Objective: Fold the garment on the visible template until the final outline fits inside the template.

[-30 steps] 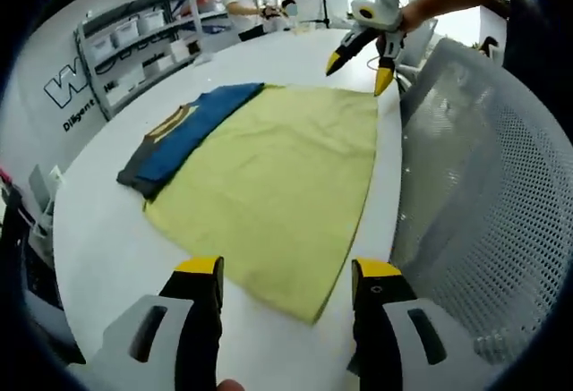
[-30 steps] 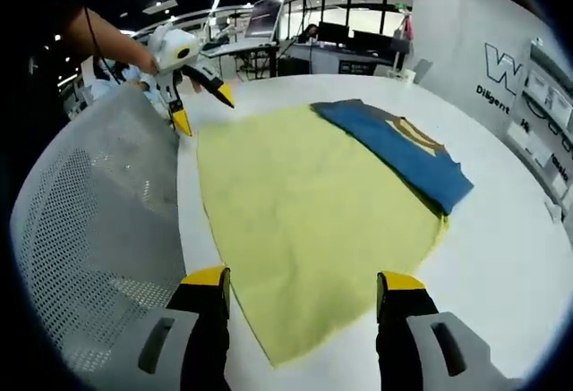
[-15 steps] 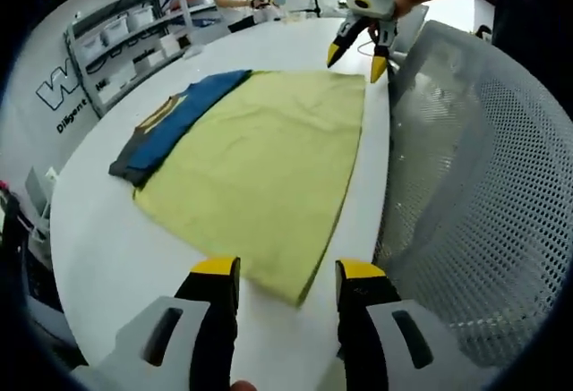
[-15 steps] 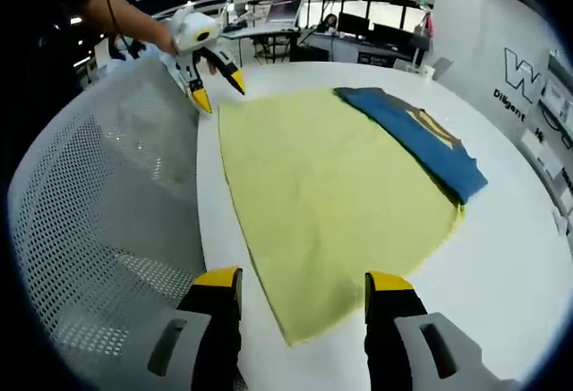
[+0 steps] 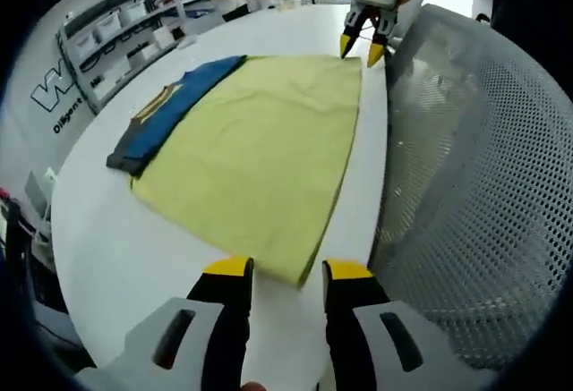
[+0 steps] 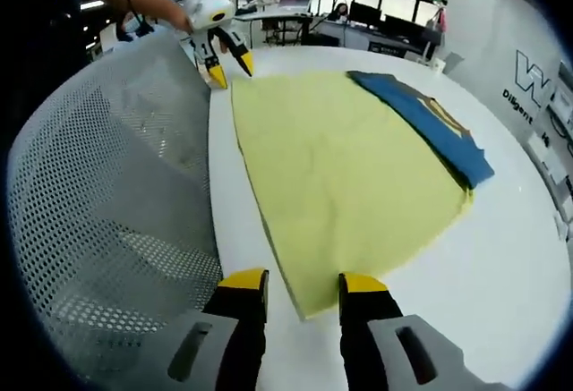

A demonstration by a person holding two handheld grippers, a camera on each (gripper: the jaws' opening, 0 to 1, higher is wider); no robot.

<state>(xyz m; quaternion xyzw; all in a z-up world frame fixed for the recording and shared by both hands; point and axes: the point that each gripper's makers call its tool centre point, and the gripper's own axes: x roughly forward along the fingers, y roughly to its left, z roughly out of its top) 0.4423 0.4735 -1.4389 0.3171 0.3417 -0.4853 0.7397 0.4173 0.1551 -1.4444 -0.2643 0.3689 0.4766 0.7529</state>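
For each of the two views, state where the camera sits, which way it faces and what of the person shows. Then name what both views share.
Left gripper view: rides the left gripper, facing along the yellow cloth sheet towards the right gripper; a forearm shows behind it.
Right gripper view: rides the right gripper, facing the opposite way towards the left gripper and its hand.
Shared: yellow sheet, folded blue garment, white round table, grey mesh chair.

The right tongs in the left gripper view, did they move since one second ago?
Yes. The right tongs came down to the far corner of the yellow garment, their tips closer together.
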